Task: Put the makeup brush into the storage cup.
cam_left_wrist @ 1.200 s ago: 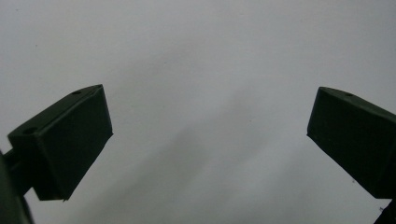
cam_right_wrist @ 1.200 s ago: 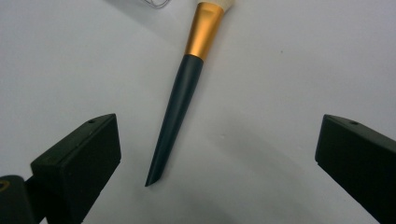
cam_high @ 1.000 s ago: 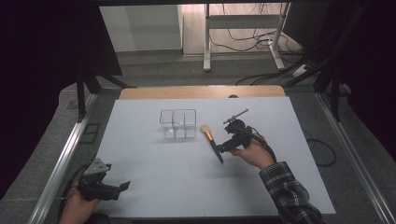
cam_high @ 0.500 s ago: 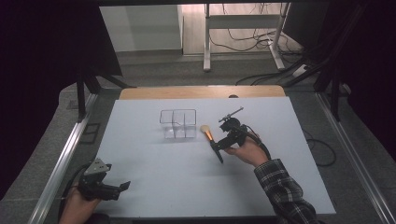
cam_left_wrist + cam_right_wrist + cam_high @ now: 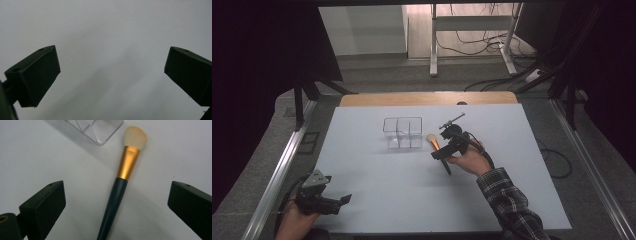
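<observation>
Left gripper parked at the near table edge, jaws wide, nothing between them. Right gripper also spread, straddling the makeup brush lying flat just beside the clear acrylic organizer. We should drop lower, centre on the dark handle, then squeeze.

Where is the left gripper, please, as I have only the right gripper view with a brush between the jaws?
Observer: The left gripper rests at the near left corner of the table, jaws open.
Operator: Thank you. Is anything between them?
Observer: No, just bare table surface in the left gripper view.
Operator: And the clear box beside my brush?
Observer: The high view shows the clear organizer has several compartments, all looking empty; the brush lies just right of it.
</observation>
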Action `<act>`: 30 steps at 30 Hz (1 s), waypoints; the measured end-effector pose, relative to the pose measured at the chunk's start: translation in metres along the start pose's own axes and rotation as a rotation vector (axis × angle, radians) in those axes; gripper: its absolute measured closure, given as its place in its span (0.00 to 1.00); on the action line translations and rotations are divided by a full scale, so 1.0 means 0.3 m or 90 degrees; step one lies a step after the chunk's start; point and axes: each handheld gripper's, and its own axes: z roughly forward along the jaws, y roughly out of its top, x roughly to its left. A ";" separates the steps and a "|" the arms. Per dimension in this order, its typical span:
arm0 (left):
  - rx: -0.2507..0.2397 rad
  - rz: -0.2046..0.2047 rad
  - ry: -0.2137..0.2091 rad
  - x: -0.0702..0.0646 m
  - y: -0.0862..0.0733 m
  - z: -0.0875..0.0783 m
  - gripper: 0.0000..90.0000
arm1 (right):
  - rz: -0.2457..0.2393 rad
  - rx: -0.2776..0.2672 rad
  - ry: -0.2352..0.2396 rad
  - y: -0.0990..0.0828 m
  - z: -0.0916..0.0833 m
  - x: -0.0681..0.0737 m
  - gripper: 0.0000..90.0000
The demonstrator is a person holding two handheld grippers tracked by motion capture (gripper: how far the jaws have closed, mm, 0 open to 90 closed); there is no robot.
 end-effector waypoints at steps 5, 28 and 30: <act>0.000 0.001 0.000 0.000 0.000 0.001 0.01 | 0.004 0.006 -0.005 -0.002 0.012 -0.006 0.05; 0.003 -0.001 -0.002 0.000 -0.001 0.002 0.01 | -0.022 0.039 -0.024 -0.019 0.105 -0.009 0.22; 0.003 -0.001 -0.002 0.000 -0.001 0.002 0.01 | -0.025 0.043 -0.026 -0.021 0.110 -0.008 0.25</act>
